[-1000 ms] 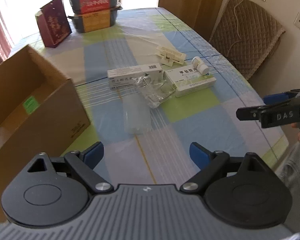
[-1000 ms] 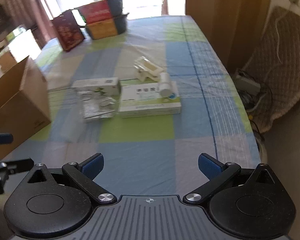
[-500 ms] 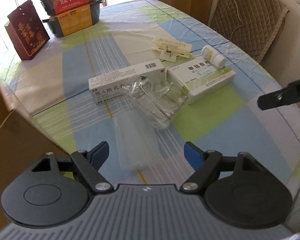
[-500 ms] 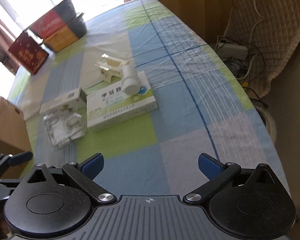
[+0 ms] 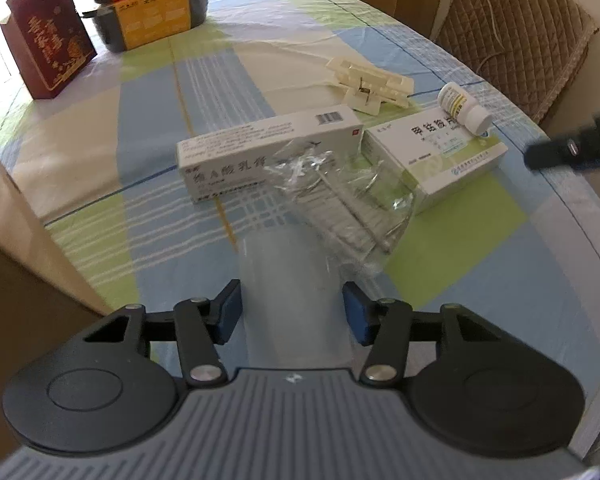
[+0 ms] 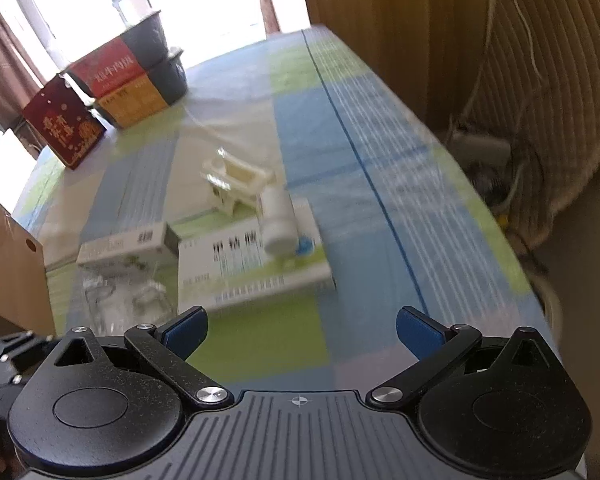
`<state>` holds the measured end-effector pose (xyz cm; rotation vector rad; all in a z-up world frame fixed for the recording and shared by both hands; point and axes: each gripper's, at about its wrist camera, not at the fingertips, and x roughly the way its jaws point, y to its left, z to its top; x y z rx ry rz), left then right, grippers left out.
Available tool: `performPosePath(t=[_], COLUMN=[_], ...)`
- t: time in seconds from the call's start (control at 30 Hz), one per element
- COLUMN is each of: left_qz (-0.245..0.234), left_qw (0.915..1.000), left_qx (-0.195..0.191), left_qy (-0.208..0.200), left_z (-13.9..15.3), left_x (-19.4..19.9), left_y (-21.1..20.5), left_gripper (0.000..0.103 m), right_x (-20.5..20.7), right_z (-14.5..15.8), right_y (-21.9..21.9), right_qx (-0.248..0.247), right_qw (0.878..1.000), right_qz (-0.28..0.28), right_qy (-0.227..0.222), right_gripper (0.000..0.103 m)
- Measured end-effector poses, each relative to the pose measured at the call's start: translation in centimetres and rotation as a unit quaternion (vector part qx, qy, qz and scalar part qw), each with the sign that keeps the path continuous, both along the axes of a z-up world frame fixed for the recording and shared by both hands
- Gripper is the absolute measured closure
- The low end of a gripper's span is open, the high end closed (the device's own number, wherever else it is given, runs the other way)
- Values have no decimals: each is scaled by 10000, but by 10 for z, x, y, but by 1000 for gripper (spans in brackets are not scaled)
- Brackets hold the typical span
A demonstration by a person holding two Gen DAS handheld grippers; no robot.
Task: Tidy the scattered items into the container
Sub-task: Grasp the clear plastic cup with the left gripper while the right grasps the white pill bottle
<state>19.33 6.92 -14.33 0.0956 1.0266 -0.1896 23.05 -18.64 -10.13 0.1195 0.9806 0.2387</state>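
Left gripper [image 5: 292, 316] gapes, straddling the clear cup [image 5: 288, 280] (nothing pinched). We'd centre it, then squeeze gently. Right gripper [image 6: 300, 330] wide, empty.

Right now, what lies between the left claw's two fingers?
In the left wrist view, a frosted translucent plastic container lies on the tablecloth between the open left claw fingers; whether the pads touch it is unclear.

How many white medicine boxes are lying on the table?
2. The long medicine box lies left of the crinkly plastic bag; the wider medicine box lies right of it, with the little pill bottle resting on top.
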Motion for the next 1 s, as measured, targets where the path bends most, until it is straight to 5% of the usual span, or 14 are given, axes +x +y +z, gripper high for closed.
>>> performPosePath(t=[0.23,0.3,0.43,0.53,0.6,0.73,1.0], left_qz=[442,614,847,959,993,956,726], left_qw=[9989,9979,9960,9952,9950,9954,9973], left_qx=[101,109,126,92,83,71,-20], left_qy=[129,191,238,181,109,7,65], left_z=[3,4,5,5,4,3,8], left_x=[-31,-40,-53,-53,-51,-50,-55], left_y=[13,17,25,29,31,32,28], left_gripper=[54,54,54,54,53,52,56], right_x=[25,33,48,46,44,40,24], right_z=[-12,-17,-26,-26,-25,-24,-17], right_y=[23,31,45,45,44,43,37], right_qx=[-306,-402,-595,-628,-644,-675,-479], right_qw=[9980,9967,9932,9934,9936,9939,9955], right_qz=[432,564,828,841,839,834,819], right_qy=[-343,-415,-559,-474,-406,-270,-8], right_gripper=[0,18,21,42,42,73,73])
